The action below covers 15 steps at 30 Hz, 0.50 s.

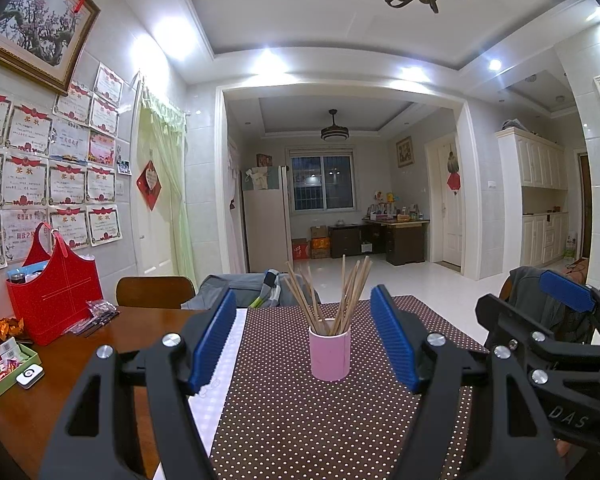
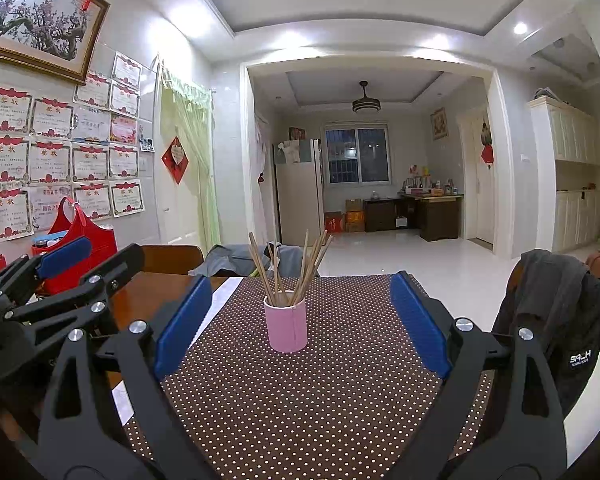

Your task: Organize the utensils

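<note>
Closest to me, my left gripper (image 1: 304, 334) stands wide open, its blue pads (image 1: 214, 338) spread well apart and holding nothing, touching nothing. My right gripper (image 2: 302, 322) is spread just as wide, also with nothing between its blue pads (image 2: 418, 322). Both grippers hang level above the table, side by side and pointing forward; from the left wrist view the right one shows at the right edge, and from the right wrist view the left one shows at the left edge. Beneath and ahead of my jaws lies a brown cloth with white dots (image 1: 320, 420), spread over the wooden table (image 1: 60, 380). On that cloth, ahead of both grippers and apart from them, stands a pink cup (image 1: 329, 354), upright. Out of it fans a bundle of wooden chopsticks (image 1: 332, 292), leaning outward to both sides, tips up. Further left, a red bag (image 1: 54, 296) stands on the table against the wall. Beyond the table's far edge a brown chair back (image 1: 154, 291) shows, and on the right a dark jacket (image 2: 552, 304) hangs over another chair.
</note>
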Available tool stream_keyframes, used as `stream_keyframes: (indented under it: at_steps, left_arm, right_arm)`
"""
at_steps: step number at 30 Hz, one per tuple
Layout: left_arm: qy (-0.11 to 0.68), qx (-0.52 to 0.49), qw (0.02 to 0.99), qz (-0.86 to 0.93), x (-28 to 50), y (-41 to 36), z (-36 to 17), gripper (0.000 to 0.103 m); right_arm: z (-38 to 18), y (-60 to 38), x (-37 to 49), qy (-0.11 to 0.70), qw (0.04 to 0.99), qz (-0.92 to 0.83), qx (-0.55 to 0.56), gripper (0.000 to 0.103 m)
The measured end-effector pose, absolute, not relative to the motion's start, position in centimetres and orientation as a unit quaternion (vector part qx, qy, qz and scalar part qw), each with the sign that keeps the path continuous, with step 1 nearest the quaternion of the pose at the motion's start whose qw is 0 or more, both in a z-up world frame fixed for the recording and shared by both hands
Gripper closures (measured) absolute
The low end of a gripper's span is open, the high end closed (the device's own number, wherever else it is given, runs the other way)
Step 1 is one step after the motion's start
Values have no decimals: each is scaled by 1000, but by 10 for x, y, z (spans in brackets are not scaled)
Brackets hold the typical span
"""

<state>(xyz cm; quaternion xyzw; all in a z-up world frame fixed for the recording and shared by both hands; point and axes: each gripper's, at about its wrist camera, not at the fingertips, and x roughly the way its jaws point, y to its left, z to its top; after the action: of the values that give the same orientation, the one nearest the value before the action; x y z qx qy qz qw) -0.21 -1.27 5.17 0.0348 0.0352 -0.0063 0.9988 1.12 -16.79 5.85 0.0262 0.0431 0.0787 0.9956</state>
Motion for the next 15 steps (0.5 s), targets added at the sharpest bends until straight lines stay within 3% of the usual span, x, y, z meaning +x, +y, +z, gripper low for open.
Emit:
stream_keyframes:
  at_steps: [15]
  left_arm:
    - [36, 36, 999, -6, -2, -12, 51, 34]
  right_arm:
    - [59, -169, 13, 45, 995, 79, 28, 14]
